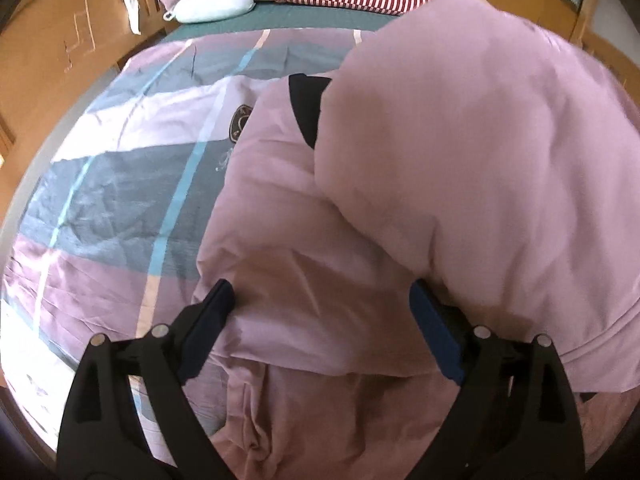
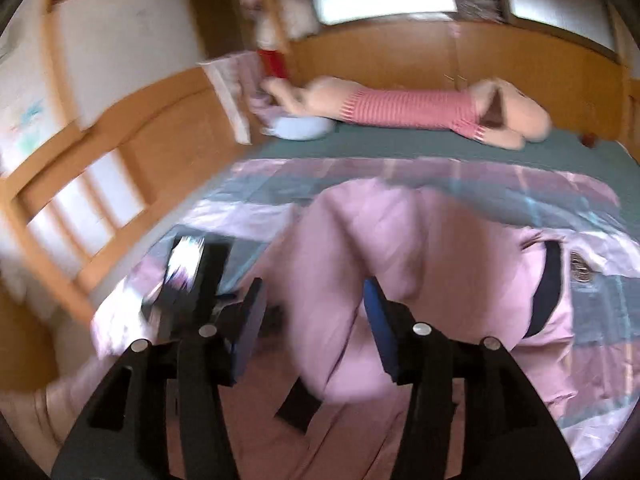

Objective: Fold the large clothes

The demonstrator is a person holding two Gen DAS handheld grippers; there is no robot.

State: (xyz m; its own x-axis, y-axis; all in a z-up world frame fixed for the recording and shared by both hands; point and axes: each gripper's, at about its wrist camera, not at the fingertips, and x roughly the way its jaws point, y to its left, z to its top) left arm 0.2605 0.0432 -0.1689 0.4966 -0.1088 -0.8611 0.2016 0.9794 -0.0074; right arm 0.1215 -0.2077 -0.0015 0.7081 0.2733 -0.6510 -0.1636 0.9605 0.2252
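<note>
Left wrist view: one pink garment (image 1: pixel 400 208) on one bed (image 1: pixel 100 200), both grippers' jaws spread, gripping nothing.

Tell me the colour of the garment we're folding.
Pale pink garment with a black collar trim; clearest in the left wrist view.

Garment (image 1: pixel 420 208) on quilt (image 1: pixel 120 184), plush toy (image 2: pixel 408 110) behind.
</note>
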